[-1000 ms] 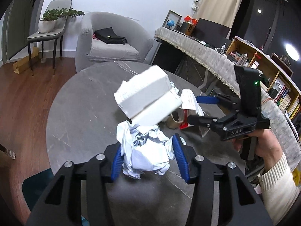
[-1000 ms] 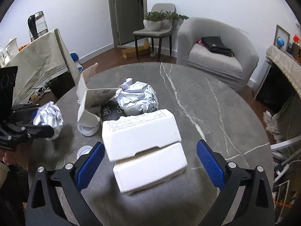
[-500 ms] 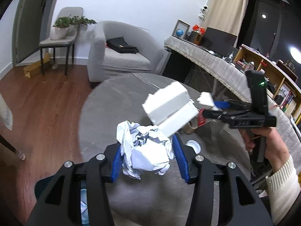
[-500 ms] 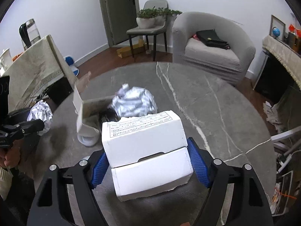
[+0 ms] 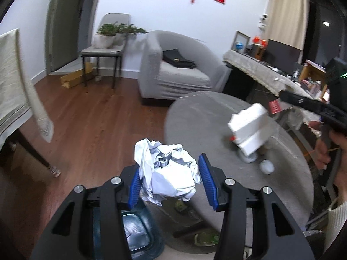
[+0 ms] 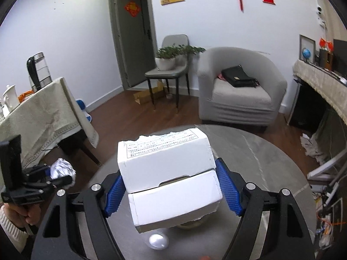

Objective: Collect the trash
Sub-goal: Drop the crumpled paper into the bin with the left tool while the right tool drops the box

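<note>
My left gripper [image 5: 170, 183] is shut on a crumpled ball of white paper [image 5: 168, 176], held past the edge of the round grey table [image 5: 195, 117], over the floor. My right gripper [image 6: 173, 187] is shut on a white cardboard box [image 6: 167, 166], lifted clear above the table [image 6: 271, 173]. In the left wrist view that box [image 5: 249, 127] hangs in the air at the right. The right wrist view shows the paper ball [image 6: 63, 170] at the far left in the other gripper.
A blue water jug [image 5: 134, 234] stands on the floor just below my left gripper. A small white lid [image 6: 158, 241] and a cup sit on the table under the box. A cloth-covered table [image 6: 43, 117] stands left, a grey armchair [image 6: 238, 91] behind.
The right gripper closed on the white box and lifted it off the table. The left gripper carried the paper ball leftwards, off the table's edge and over the floor.
</note>
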The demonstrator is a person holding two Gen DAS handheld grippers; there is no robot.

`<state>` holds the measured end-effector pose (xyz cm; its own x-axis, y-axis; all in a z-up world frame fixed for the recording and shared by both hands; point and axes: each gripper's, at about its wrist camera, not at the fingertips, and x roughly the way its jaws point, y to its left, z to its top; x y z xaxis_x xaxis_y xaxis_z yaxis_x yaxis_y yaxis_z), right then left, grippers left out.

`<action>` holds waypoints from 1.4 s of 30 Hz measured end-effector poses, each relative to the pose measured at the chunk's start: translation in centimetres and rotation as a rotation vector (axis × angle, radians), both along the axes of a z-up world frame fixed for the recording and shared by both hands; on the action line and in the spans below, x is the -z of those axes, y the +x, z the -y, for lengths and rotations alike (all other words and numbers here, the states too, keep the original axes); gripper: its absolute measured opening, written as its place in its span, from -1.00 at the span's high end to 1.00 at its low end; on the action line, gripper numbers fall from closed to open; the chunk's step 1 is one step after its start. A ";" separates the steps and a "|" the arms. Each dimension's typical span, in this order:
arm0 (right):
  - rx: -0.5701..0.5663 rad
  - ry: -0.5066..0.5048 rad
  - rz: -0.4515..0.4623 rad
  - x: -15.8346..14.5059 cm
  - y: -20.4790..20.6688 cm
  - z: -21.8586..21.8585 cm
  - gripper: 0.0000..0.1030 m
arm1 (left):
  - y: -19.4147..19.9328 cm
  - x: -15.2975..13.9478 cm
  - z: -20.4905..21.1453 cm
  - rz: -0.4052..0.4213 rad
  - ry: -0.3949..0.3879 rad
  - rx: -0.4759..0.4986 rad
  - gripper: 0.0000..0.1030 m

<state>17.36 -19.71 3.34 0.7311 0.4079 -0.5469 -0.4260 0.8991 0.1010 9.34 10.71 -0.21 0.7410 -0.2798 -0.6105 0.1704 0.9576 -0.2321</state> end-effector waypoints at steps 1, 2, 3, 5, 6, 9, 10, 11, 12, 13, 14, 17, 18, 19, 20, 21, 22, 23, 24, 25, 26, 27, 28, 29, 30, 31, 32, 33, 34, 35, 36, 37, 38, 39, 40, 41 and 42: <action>-0.009 -0.001 0.005 -0.2 -0.2 -0.8 -0.52 | 0.0 0.2 -0.5 -0.008 0.003 -0.015 -0.01; -0.024 -0.005 0.011 -0.4 -0.4 -2.0 -0.52 | 0.0 0.5 -1.0 -0.018 0.005 -0.027 -0.01; -0.040 -0.009 0.016 -0.5 -0.6 -3.0 -0.52 | 0.0 0.7 -1.4 -0.027 0.006 -0.037 -0.01; -0.079 -0.008 0.021 -0.8 -1.2 -5.0 -0.52 | 0.0 1.3 -2.4 -0.045 0.019 -0.059 -0.01; -0.101 -0.008 0.020 -0.8 -1.4 -6.1 -0.52 | 0.0 1.6 -2.8 -0.054 0.027 -0.069 -0.01; -0.159 -0.003 0.007 -0.6 -2.1 -9.3 -0.52 | -0.1 3.0 -4.4 -0.093 0.044 -0.103 -0.01; -0.177 -0.008 0.001 -0.4 -2.3 -10.5 -0.52 | -0.1 3.5 -4.9 -0.107 0.051 -0.118 -0.01; -0.189 -0.015 -0.001 -0.3 -2.5 -11.4 -0.52 | -0.2 4.1 -5.4 -0.124 0.057 -0.131 -0.01; -0.203 -0.024 -0.005 0.0 -2.7 -12.4 -0.52 | -0.2 4.6 -5.9 -0.139 0.060 -0.138 -0.01; -0.220 -0.029 -0.015 0.4 -2.8 -13.8 -0.52 | -0.2 5.1 -6.4 -0.153 0.060 -0.143 -0.01; -0.237 -0.028 -0.025 0.7 -3.0 -14.8 -0.52 | -0.3 5.8 -6.9 -0.169 0.062 -0.151 -0.01; -0.271 -0.038 -0.048 1.6 -3.2 -17.9 -0.52 | -0.6 7.7 -8.1 -0.221 0.062 -0.166 -0.01; -0.279 -0.049 -0.054 2.0 -3.3 -18.9 -0.52 | -0.6 8.5 -8.4 -0.241 0.070 -0.172 -0.01; -0.284 -0.055 -0.057 2.2 -3.4 -19.7 -0.52 | -0.7 9.0 -8.6 -0.256 0.075 -0.175 -0.01; -0.288 -0.064 -0.064 2.6 -3.4 -20.7 -0.52 | -0.7 9.8 -8.9 -0.282 0.078 -0.174 -0.01; -0.291 -0.067 -0.078 3.1 -3.4 -21.6 -0.52 | -0.7 10.4 -9.1 -0.297 0.079 -0.172 -0.01; -0.295 -0.066 -0.088 3.3 -3.4 -22.2 -0.52 | -0.7 11.1 -9.4 -0.314 0.084 -0.172 -0.01; -0.303 -0.067 -0.102 3.8 -3.5 -22.9 -0.52 | -0.6 11.6 -9.6 -0.331 0.090 -0.167 -0.01; -0.309 -0.072 -0.112 4.3 -3.5 -23.7 -0.52 | -0.7 12.2 -9.8 -0.344 0.097 -0.163 -0.02; -0.316 -0.082 -0.123 4.8 -3.6 -24.6 -0.52 | -0.8 12.7 -10.1 -0.358 0.110 -0.163 -0.03; -0.321 -0.089 -0.128 5.1 -3.7 -25.0 -0.52 | -0.8 13.0 -10.4 -0.369 0.113 -0.163 -0.03; -0.328 -0.099 -0.133 5.5 -3.8 -25.8 -0.52 | -0.9 13.4 -10.6 -0.380 0.111 -0.162 -0.03; -0.333 -0.107 -0.140 5.9 -3.9 -26.4 -0.52 | -1.2 13.8 -10.9 -0.391 0.109 -0.163 -0.07; -0.337 -0.112 -0.144 6.2 -4.0 -26.8 -0.52 | -1.3 14.2 -11.3 -0.403 0.104 -0.164 -0.09; -0.342 -0.117 -0.152 6.6 -4.0 -27.3 -0.52 | -1.5 14.5 -11.6 -0.410 0.097 -0.163 -0.09; -0.344 -0.121 -0.161 7.1 -4.0 -27.8 -0.52 | -1.6 14.8 -11.9 -0.417 0.092 -0.161 -0.15; -0.345 -0.123 -0.168 7.4 -3.9 -28.0 -0.52 | -1.6 14.8 -12.0 -0.417 0.092 -0.161 -0.21; -0.345 -0.125 -0.179 7.8 -3.8 -28.4 -0.52 | -1.7 14.8 -12.1 -0.415 0.091 -0.163 -0.25; -0.344 -0.124 -0.185 8.1 -3.7 -28.6 -0.52 | -1.8 14.7 -12.4 -0.410 0.088 -0.163 -0.33; -0.341 -0.125 -0.193 8.4 -3.6 -28.9 -0.52 | -1.9 14.6 -12.4 -0.406 0.087 -0.164 -0.40; -0.338 -0.126 -0.200 8.7 -3.4 -29.1 -0.52 | -2.0 14.6 -12.7 -0.400 0.086 -0.167 -0.42; -0.335 -0.128 -0.204 8.9 -3.3 -29.3 -0.52 | -2.2 14.4 -12.9 -0.391 0.084 -0.170 -0.47; -0.330 -0.130 -0.207 9.1 -3.1 -29.4 -0.52 | -2.3 14.2 -13.1 -0.385 0.083 -0.170 -0.47; -0.323 -0.133 -0.212 9.4 -2.9 -29.6 -0.52 | -2.4 13.9 -13.3 -0.378 0.082 -0.173 -0.47; -0.319 -0.135 -0.215 9.6 -2.8 -29.7 -0.52 | -2.4 13.7 -13.5 -0.373 0.082 -0.176 -0.47; -0.313 -0.140 -0.220 10.0 -2.6 -29.8 -0.52 | -2.6 13.4 -13.7 -0.361 0.083 -0.180 -0.47; -0.308 -0.144 -0.225 10.3 -2.5 -29.9 -0.52 | -2.8 13.0 -13.8 -0.352 0.085 -0.182 -0.47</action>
